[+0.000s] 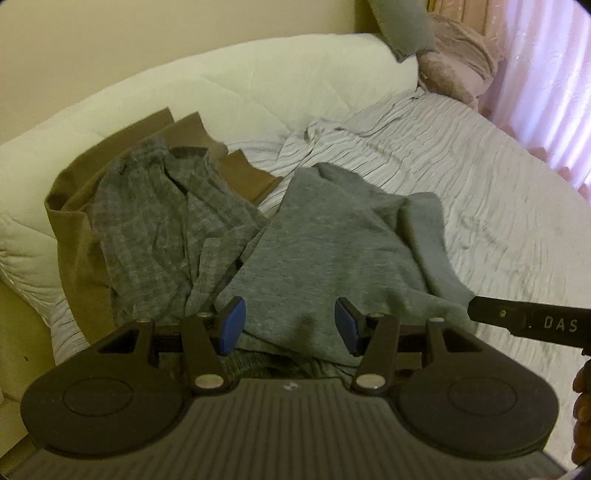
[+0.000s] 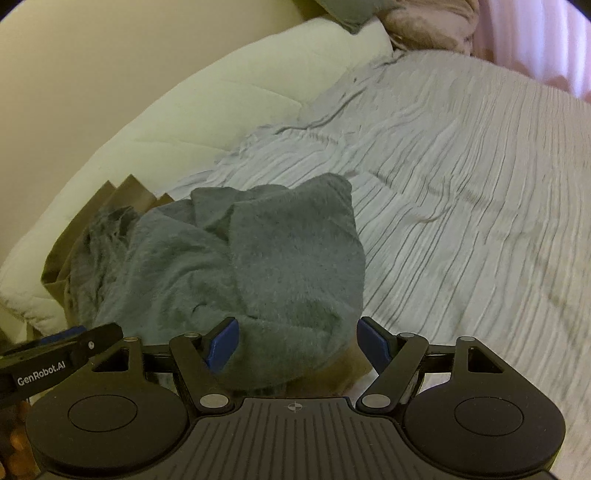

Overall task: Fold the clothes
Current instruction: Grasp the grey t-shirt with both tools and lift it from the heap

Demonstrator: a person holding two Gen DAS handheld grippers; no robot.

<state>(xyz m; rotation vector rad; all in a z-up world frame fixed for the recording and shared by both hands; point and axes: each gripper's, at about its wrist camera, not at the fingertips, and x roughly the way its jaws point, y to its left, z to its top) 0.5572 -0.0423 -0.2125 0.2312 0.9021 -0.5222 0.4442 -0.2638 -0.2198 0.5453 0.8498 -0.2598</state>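
Hovering over the pile, the left gripper (image 1: 290, 326) has its blue pads (image 1: 232, 325) spread wide, nothing clamped between them, just the plain grey garment (image 1: 332, 240) lying underneath. And the right gripper (image 2: 297, 345) is the same story: jaws apart, released, poised above the near hem of that same grey garment (image 2: 266, 266). The two tools sit close together here, the right one's black finger poking into the left camera's view from the right side, over the garment's corner. The garment lies rumpled on the bed (image 1: 480, 192), down toward its near edge, one flap folded over on itself. Just beside it on the left, touching and partly overlapped, lies a grey checked shirt (image 1: 159, 221), and under that a tan garment (image 1: 85, 266) spread against the cream duvet (image 1: 258, 85) along the bed's left edge. Up at the far corner, a pink pillow (image 1: 454, 59) and a grey pillow (image 1: 402, 26).
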